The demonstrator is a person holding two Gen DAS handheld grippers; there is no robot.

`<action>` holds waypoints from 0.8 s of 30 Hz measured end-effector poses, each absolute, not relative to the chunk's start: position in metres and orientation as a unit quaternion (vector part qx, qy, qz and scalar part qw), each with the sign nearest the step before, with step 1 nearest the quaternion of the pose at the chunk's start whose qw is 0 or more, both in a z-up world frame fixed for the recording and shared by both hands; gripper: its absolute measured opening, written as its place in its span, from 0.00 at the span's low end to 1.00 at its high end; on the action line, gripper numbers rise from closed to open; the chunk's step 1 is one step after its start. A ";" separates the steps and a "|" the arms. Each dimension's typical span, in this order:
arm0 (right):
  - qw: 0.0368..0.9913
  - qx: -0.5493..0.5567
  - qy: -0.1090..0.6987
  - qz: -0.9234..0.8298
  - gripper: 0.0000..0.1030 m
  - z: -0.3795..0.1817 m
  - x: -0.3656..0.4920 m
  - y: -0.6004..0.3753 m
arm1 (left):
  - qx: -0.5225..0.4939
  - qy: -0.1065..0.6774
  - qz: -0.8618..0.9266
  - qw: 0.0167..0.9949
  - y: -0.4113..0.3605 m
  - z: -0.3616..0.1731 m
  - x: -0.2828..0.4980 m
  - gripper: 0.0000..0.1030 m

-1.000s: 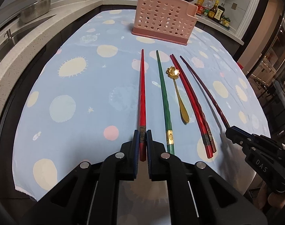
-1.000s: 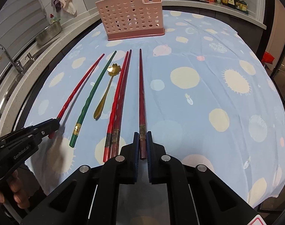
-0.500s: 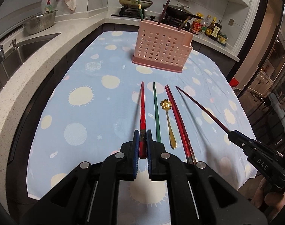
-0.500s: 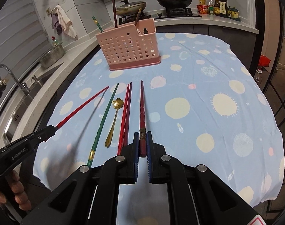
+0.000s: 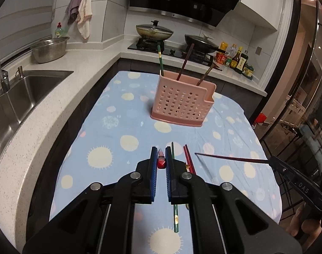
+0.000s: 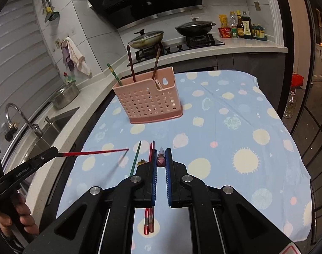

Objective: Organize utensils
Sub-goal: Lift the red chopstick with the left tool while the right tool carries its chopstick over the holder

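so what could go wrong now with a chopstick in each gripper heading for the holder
Both sticks are pinched at one end only: the red chopstick and dark chopstick stick out long, so either may pivot or slip. The pink holder already holds three leaning utensils, which could deflect a tip. The sticks point toward each other and might cross.

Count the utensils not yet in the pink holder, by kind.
Chopsticks: 5 (green chopstick and red pair on the cloth; bright red chopstick in the left gripper; dark red chopstick in the right gripper)
Spoons: 1 (gold spoon, mostly hidden)
Total: 6
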State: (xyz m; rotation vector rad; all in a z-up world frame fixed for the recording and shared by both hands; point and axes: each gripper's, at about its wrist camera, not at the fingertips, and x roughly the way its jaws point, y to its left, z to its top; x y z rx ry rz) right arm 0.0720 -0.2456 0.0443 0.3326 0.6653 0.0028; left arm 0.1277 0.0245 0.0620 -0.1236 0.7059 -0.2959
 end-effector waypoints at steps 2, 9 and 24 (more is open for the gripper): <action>0.936 0.160 0.313 0.001 0.07 0.054 0.076 -0.248 | -0.062 0.332 -0.143 0.930 0.025 0.073 0.134 0.07; 0.947 0.162 0.279 -0.002 0.07 0.082 0.097 -0.258 | -0.062 0.295 -0.140 0.943 0.022 0.102 0.160 0.07; 0.959 0.201 0.200 0.023 0.07 0.149 0.163 -0.278 | -0.070 0.213 -0.158 0.962 0.005 0.176 0.220 0.07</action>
